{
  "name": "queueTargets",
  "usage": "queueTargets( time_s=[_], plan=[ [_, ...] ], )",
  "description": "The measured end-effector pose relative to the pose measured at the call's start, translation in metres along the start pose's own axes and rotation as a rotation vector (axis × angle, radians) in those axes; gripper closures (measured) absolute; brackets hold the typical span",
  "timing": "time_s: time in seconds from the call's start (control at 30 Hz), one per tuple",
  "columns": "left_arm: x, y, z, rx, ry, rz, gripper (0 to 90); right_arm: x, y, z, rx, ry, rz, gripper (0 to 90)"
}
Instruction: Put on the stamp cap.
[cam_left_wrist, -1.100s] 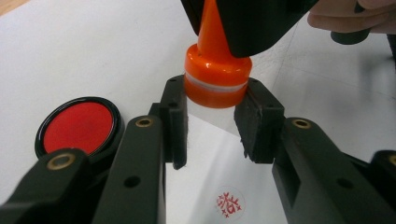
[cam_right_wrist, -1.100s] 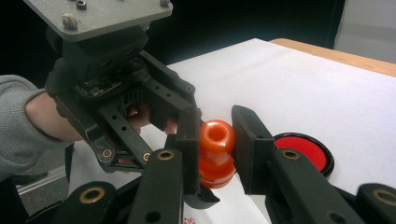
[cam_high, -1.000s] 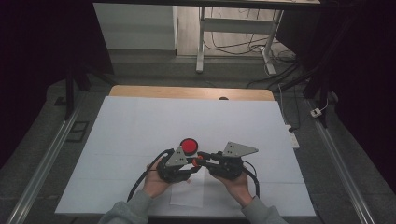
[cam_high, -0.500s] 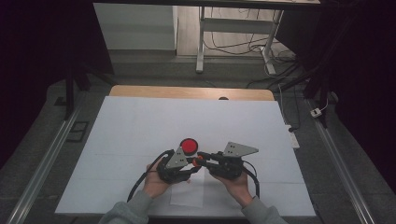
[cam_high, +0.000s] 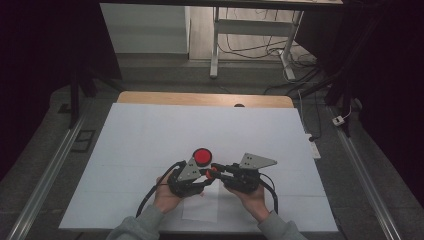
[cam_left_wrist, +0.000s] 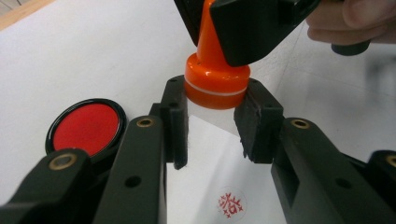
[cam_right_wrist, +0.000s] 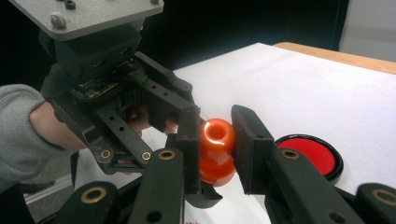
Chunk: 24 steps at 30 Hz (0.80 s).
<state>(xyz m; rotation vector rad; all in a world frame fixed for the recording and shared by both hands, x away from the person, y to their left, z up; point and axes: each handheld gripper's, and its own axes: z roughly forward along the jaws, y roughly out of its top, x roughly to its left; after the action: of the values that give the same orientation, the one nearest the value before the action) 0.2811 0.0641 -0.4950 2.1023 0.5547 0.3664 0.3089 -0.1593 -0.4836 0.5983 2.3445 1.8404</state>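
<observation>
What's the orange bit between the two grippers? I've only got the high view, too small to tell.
Observer: It's a stamp. The left gripper is clamped on its wide base.
Operator: And the right one?
Observer: The right gripper is shut on the stamp's rounded top, so both grippers hold it at once.
Operator: Anything on the paper?
Observer: Yes, there is a round red mark on the paper, close in front of the left gripper's jaws.
</observation>
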Motion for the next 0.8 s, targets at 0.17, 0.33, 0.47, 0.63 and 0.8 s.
queueTargets(
  time_s=[0.17,0.33,0.47,0.63,0.8],
  plan=[
    [-0.0006,0.0003,-0.0003,0.015,0.001,0.005,65.1,0.0011,-0.0023,0.0009,-0.011,0.002,0.003,73.2],
    [-0.0003,-0.0003,0.0007,0.034,0.0,0.006,64.9,0.0021,-0.0058,0.003,-0.005,-0.005,0.005,73.1],
    [0.0003,-0.0006,0.0016,0.042,0.005,0.007,64.8,0.0023,-0.0057,0.0038,-0.001,-0.011,-0.005,73.0],
    [0.0014,-0.0014,0.0039,0.056,0.005,0.002,64.7,0.0021,-0.0069,0.006,0.019,-0.025,-0.013,72.9],
    [0.0017,-0.0013,0.0032,0.042,0.008,0.002,64.4,0.0022,-0.0038,0.0044,0.014,-0.027,-0.012,72.7]
  ],
)
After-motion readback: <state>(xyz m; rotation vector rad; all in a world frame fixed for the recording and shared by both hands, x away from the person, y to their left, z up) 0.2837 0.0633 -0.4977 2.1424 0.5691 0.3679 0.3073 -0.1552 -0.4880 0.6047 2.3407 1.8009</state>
